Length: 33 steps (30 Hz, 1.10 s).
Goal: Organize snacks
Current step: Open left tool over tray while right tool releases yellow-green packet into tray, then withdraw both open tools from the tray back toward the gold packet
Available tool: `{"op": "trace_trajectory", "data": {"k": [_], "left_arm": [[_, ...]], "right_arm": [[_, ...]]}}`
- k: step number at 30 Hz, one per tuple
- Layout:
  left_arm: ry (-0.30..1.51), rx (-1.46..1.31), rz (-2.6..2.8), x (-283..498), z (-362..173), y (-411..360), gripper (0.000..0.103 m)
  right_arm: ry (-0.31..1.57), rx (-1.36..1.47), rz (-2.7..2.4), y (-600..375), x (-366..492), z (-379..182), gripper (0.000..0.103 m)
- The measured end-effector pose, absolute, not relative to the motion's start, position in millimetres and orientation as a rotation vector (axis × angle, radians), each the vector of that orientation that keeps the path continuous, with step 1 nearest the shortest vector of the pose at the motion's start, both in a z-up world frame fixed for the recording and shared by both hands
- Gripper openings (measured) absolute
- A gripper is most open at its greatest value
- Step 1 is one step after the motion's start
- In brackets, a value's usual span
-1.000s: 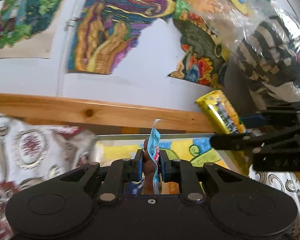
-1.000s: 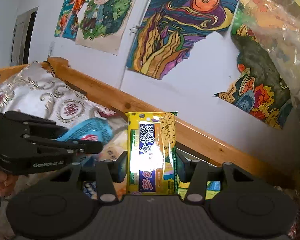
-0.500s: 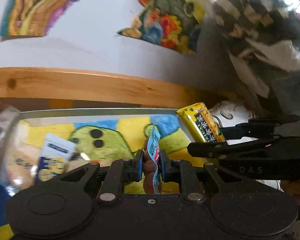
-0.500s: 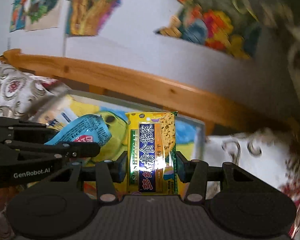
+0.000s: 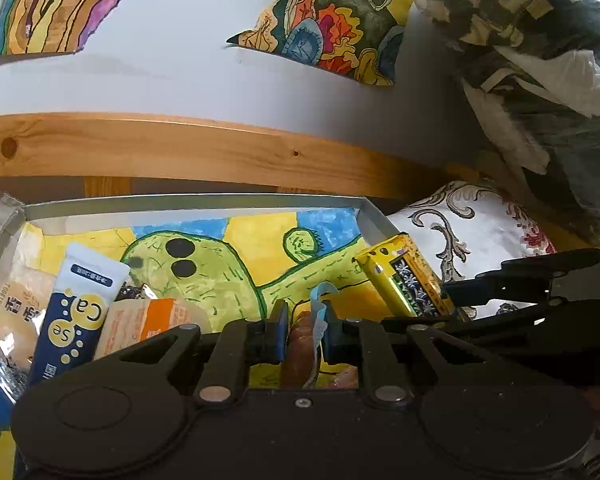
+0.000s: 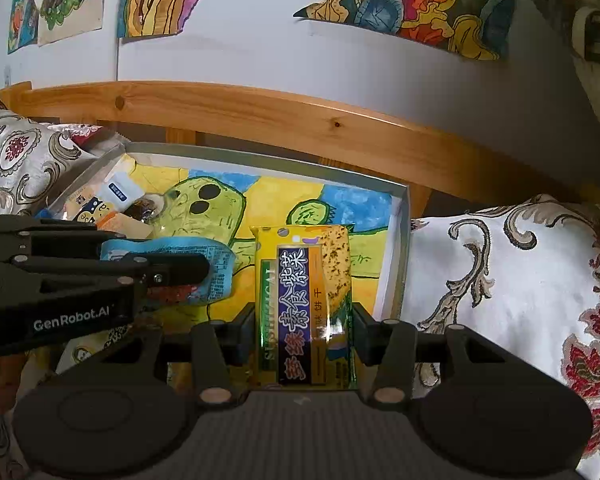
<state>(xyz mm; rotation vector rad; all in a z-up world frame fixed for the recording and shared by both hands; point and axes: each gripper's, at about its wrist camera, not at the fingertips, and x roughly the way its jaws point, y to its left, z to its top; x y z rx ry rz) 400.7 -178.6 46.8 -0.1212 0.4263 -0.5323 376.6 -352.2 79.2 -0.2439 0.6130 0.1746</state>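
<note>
My left gripper (image 5: 303, 334) is shut on a thin blue snack packet (image 5: 318, 318), held edge-on over the box. In the right wrist view that same blue packet (image 6: 216, 268) shows flat in the left gripper (image 6: 172, 276). The right gripper (image 6: 304, 334) is shut on a yellow cracker pack (image 6: 306, 304) with a purple label, upright over the box's right side; the same yellow pack (image 5: 404, 280) appears in the left wrist view. Both hover above a shallow grey-rimmed box (image 5: 196, 202) lined with a green cartoon drawing.
Several snacks lie in the box's left end: a blue-and-white Ca packet (image 5: 74, 312), an orange packet (image 5: 140, 324) and a clear biscuit bag (image 5: 8, 312). A wooden rail (image 6: 260, 116) runs behind. A patterned cloth (image 6: 500, 280) covers the surface on the right of the box.
Both grippers have tilted down and moved closer over the box, each keeping its packet. The box floor and the snacks at its left end have come into view.
</note>
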Motion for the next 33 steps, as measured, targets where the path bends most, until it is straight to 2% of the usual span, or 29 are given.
{"op": "trace_trajectory", "data": {"k": [2, 5, 8, 12, 14, 18, 22, 33], "left_arm": [[0.432, -0.131, -0.521, 400, 49, -177, 0.023], [0.437, -0.161, -0.524, 397, 55, -171, 0.038], [0.422, -0.157, -0.492, 392, 65, -165, 0.049], [0.366, -0.165, -0.442, 379, 84, -151, 0.077], [0.332, -0.161, -0.406, 369, 95, -144, 0.087], [0.291, -0.171, -0.354, 348, 116, -129, 0.101], [0.248, -0.165, -0.304, 319, 138, -115, 0.102], [0.232, -0.204, -0.191, 209, 189, -67, 0.102]], "right_arm": [[0.595, -0.247, 0.158, -350, 377, 83, 0.062], [0.563, -0.264, 0.141, -349, 374, 90, 0.073], [0.536, -0.26, 0.126, -349, 371, 97, 0.08], [0.513, -0.244, 0.103, -349, 364, 109, 0.085], [0.507, -0.242, 0.095, -348, 358, 117, 0.091], [0.49, -0.232, 0.063, -342, 342, 136, 0.097], [0.448, -0.225, 0.049, -332, 318, 161, 0.103], [0.471, -0.264, 0.113, -295, 225, 239, 0.103]]}}
